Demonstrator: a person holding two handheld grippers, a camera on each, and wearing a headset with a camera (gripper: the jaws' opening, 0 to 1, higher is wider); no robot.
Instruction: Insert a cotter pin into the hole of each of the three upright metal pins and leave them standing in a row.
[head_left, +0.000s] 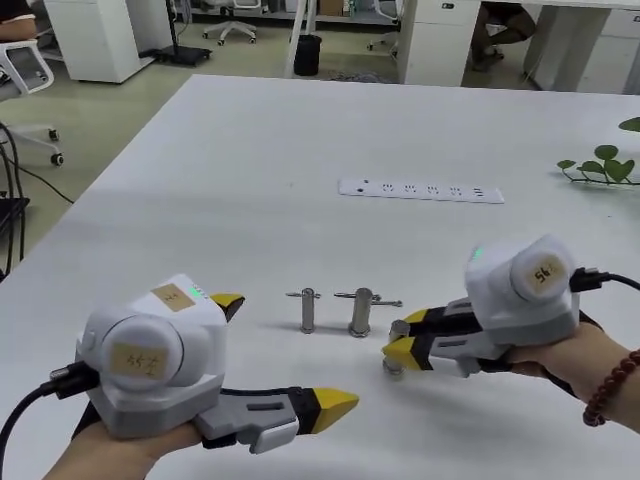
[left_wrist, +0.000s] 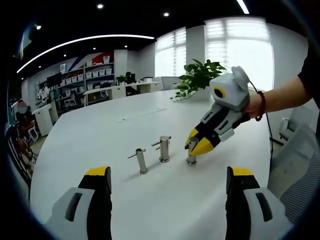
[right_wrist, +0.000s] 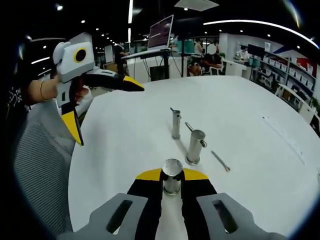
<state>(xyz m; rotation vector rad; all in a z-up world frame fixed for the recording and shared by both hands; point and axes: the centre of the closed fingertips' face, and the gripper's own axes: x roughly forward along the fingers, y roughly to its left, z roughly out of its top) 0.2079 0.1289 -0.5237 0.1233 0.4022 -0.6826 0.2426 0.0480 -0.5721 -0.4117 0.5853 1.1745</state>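
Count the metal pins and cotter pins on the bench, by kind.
metal pins: 3
cotter pins: 3 (two inserted, one loose on the table)
Total: 6

White tabletop (head_left: 250, 140) in a bright office (ceiling strip lights (left_wrist: 85, 42) on); window blinds (left_wrist: 240, 47), shelves (left_wrist: 92, 75), a wheeled chair (head_left: 232, 28) beyond.

Bright, even ceiling light, soft shadows on white table (head_left: 300, 130), fisheye-bent edges.

A power strip (head_left: 420, 190) lies flat on the white table (head_left: 250, 140).
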